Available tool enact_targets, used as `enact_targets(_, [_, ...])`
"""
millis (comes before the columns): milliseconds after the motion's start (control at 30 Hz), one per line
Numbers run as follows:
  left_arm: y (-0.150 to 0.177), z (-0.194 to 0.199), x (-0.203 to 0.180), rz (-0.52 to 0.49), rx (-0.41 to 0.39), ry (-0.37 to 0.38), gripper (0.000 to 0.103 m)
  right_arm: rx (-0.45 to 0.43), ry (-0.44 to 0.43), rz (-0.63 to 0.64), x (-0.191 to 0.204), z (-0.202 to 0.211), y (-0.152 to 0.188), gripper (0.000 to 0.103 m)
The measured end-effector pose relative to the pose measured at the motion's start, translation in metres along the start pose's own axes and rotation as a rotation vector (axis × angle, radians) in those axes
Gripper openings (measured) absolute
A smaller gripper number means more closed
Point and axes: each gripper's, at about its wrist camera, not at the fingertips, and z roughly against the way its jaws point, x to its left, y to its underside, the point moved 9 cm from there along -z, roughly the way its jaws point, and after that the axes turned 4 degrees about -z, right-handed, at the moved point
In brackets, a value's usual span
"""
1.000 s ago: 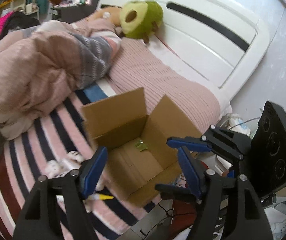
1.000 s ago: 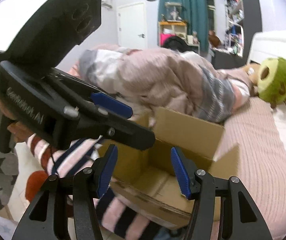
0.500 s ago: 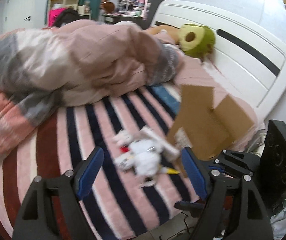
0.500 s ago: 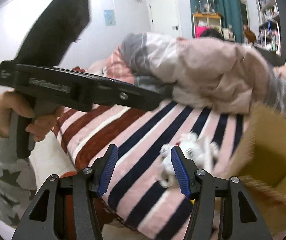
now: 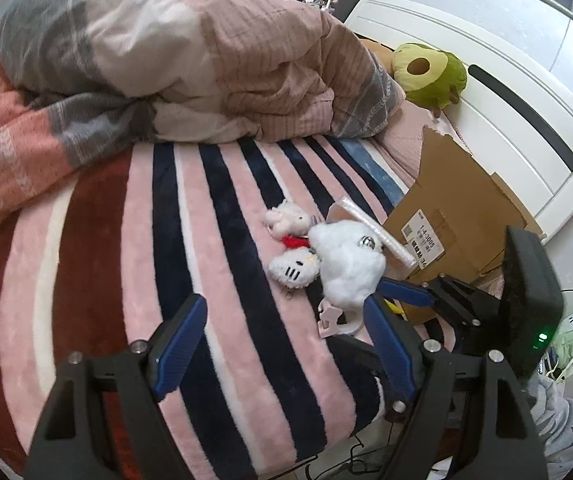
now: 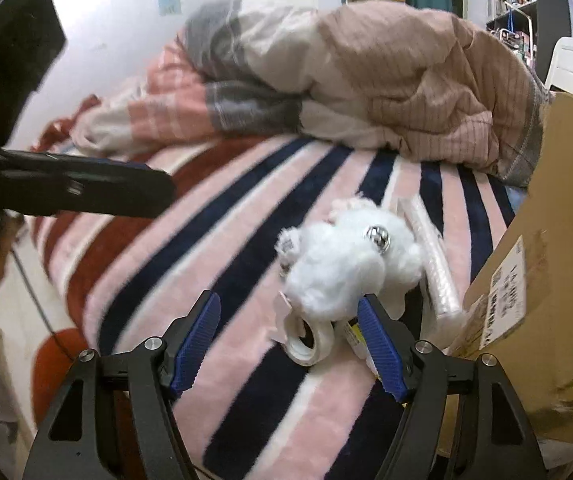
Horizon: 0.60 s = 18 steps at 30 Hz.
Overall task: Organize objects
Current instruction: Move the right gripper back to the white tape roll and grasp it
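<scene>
A pile of small things lies on the striped blanket (image 5: 214, 208): a fluffy white plush (image 5: 350, 268) with a silver bell, a Hello Kitty head (image 5: 292, 268), a small pink-white plush (image 5: 286, 218), a clear wrapped pack (image 5: 370, 228) and a tape roll (image 6: 310, 338). A cardboard box (image 5: 450, 204) stands to their right. My left gripper (image 5: 286, 344) is open and empty, just short of the pile. My right gripper (image 6: 288, 340) is open and empty, its fingers on either side of the tape roll and close under the white plush (image 6: 346, 264). The box (image 6: 542, 272) shows on the right.
A heaped pink and grey duvet (image 5: 190, 64) fills the far side of the bed. A green avocado plush (image 5: 430, 72) leans on the white headboard (image 5: 526, 120). The bed edge and floor clutter lie below the grippers. The other gripper crosses each view.
Both grippers have swung left from the open box to the pile of toys on the blanket and come closer to it. Both stay open and empty.
</scene>
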Motion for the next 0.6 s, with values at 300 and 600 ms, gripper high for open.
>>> enact_targets(300, [0.006,-0.008,0.014,0.026,0.012,0.016,0.078,0.066,-0.007,-0.07,-0.011,-0.018,0.014,0.025])
enact_targets(600, [0.009,-0.009,0.021,0.046,0.02,0.017,0.078,0.045,-0.131,-0.08,0.006,-0.015,0.012,0.012])
